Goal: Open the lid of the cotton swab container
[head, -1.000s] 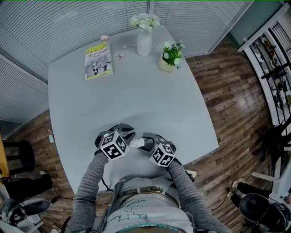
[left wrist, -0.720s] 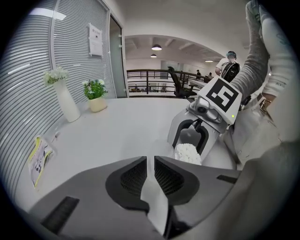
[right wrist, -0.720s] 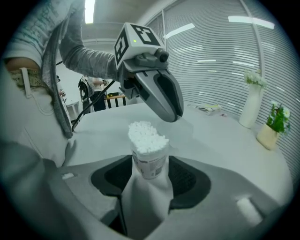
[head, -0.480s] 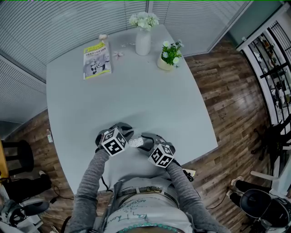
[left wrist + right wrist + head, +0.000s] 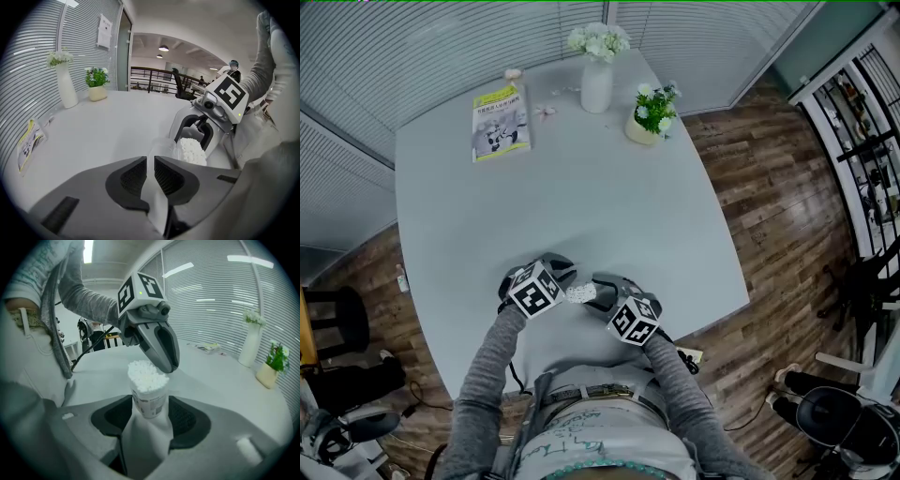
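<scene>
A person seen from above leans over a pale grey table [image 5: 581, 187], holding a two-jaw gripper in each hand close to their waist. The right gripper [image 5: 149, 414] has its jaws spread wide and pressed on either side of the cotton swab container [image 5: 149, 397], a small round tub with a printed label. It stands upright between the ribbed dark pads, held just above the table's near edge. Its top is open, and a tight dome of white cotton swabs [image 5: 146, 373] bulges out above the rim.

The left gripper [image 5: 150, 161] has its jaws almost together, pinching the lid [image 5: 161, 148], a thin cap of clear plastic. The lid sits at the fingertips, off the tub and just beside the swab heads (close enough that the two nearly touch). From the right gripper view, the left gripper's smooth grey fingers [image 5: 165, 350] angle down over the swabs, and the lid itself is hard to pick out there.

Because the lid is see-through, its outline is faint and its far side cannot be traced. From the head view the marker cubes cover both sets of jaws, and only a speck of white shows between them.

Far across the table stand a white vase [image 5: 597, 84] of pale flowers, a small potted plant [image 5: 652, 117] and a flat booklet [image 5: 500, 122].
</scene>
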A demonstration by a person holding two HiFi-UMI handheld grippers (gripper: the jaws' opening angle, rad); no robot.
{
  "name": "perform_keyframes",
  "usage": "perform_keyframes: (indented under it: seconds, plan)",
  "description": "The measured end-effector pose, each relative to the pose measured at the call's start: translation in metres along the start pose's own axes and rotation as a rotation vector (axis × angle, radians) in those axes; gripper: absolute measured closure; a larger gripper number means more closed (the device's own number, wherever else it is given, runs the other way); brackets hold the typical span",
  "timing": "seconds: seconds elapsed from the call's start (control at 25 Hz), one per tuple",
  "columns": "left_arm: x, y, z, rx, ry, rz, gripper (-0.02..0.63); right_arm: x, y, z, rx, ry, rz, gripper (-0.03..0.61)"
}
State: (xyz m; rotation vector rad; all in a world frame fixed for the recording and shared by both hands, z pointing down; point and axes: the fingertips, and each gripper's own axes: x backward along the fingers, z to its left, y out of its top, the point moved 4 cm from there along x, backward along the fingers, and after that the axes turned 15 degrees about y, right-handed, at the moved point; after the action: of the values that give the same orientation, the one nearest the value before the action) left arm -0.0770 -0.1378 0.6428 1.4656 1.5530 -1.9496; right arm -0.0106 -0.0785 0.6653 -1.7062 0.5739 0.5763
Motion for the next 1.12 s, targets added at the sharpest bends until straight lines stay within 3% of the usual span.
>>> perform_keyframes:
  seconds: [0.56, 0.8, 1.12]
  plan:
    - [0.001, -0.003, 0.001, 0.052, -0.003, -0.031, 0.566, 0.0, -0.001, 0.002, 0.005, 0.002, 0.002, 0.337]
    - [0.021, 0.01, 0.01, 0.18, 0.022, -0.173, 0.557, 0.005, 0.003, 0.001, -0.012, 0.013, -0.032, 0.336]
    - [0.051, 0.018, 0.01, 0.278, 0.049, -0.317, 0.486, 0.011, 0.006, 0.005, -0.034, 0.013, -0.059, 0.321]
